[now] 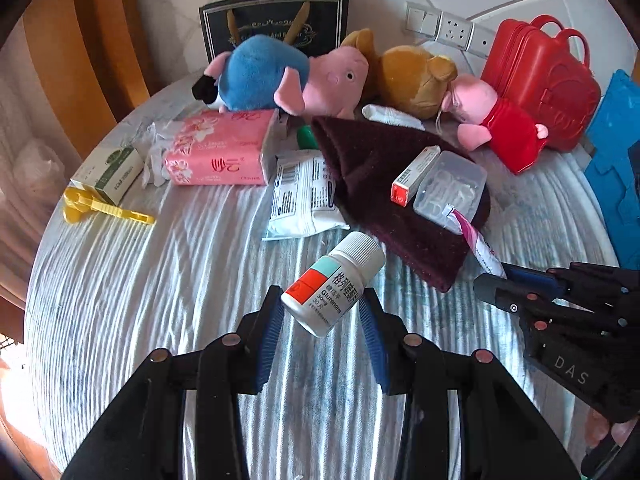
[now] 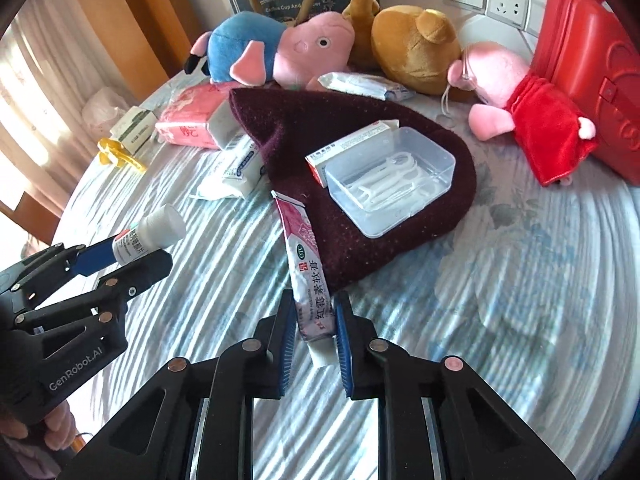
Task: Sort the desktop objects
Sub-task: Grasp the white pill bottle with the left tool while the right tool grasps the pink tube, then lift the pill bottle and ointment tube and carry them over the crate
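My left gripper (image 1: pixel 322 308) is shut on a white medicine bottle (image 1: pixel 332 284) with a red and teal label, held above the striped tablecloth; the bottle also shows in the right wrist view (image 2: pixel 154 234). My right gripper (image 2: pixel 314 320) is shut on a pink and white ointment tube (image 2: pixel 306 268), whose far end rests by the maroon knit hat (image 2: pixel 360 184). In the left wrist view the right gripper (image 1: pixel 496 284) holds the tube (image 1: pixel 478 244) at the right. On the hat lie a clear plastic box of floss picks (image 2: pixel 390 176) and a small red and white carton (image 2: pixel 348 144).
Plush toys line the back: a blue and pink pig (image 1: pixel 272 72), a brown bear (image 1: pixel 412 76), a pig in a red dress (image 1: pixel 492 120). A red case (image 1: pixel 540 80), a dark gift bag (image 1: pixel 276 20), a pink tissue pack (image 1: pixel 218 148), a white wipes pack (image 1: pixel 302 196), a green and white box (image 1: pixel 110 172) and a yellow clip (image 1: pixel 100 208) lie around.
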{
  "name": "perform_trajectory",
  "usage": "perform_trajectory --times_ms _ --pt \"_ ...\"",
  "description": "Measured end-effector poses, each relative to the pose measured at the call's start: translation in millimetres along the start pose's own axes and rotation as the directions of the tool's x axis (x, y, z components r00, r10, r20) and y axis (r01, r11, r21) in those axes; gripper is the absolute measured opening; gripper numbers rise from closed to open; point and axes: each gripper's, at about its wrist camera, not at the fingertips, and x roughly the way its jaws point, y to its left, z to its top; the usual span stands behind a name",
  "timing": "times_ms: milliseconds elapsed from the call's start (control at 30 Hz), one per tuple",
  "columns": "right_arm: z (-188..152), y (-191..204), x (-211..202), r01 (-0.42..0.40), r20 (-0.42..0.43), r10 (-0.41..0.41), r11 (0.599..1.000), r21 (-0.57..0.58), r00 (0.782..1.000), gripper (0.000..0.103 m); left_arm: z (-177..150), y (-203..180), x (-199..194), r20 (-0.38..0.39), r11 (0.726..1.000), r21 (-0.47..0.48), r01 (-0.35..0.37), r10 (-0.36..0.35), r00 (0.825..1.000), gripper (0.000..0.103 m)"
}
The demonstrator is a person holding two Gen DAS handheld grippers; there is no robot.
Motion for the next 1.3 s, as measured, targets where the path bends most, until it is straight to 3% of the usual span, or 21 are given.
perform_trajectory --times_ms 300,600,867,1000,1100,1167,1300 --pt "-9.7 20.6 -83.0 0.037 0.172 -0.039 0.999 0.014 0.984 0.019 4.6 -26.3 -71.6 0.191 0.997 0.078 0.016 -0.031 0.981 0.039" --pt "-51.3 10.6 -190.7 0.162 0.331 -0.191 0.98 0.113 0.924 0.019 -8.3 -82.8 -129.5 0.296 0.974 0.185 0.127 -0.179 0.938 0.039" --pt "-99.3 -23.0 -288.9 0.256 0.442 -0.333 0.94 0.225 0.833 0.019 -22.5 -172.7 -176.8 0.356 0.936 0.297 0.189 -0.292 0.887 0.039" --pt "-127.1 -57.2 -347.7 0.27 0.523 -0.368 0.928 0.255 0.769 0.019 -30.3 -232.3 -216.4 0.435 0.928 0.324 0.184 -0.318 0.842 0.039" --pt "-155.0 -94.8 -395.1 0.289 0.58 -0.391 0.92 0.265 0.715 0.019 -37.1 -289.2 -248.4 0.48 0.922 0.329 0.203 -0.349 0.805 0.039" --pt "-176.2 -126.9 -422.7 0.311 0.6 -0.414 0.91 0.274 0.685 0.019 -43.8 -332.8 -267.8 0.492 0.92 0.33 0.21 -0.358 0.794 0.039" --pt "-217.7 -204.0 -460.8 0.364 0.586 -0.484 0.875 0.318 0.65 0.019 -58.2 -412.8 -301.2 0.515 0.91 0.351 0.222 -0.385 0.766 0.039"
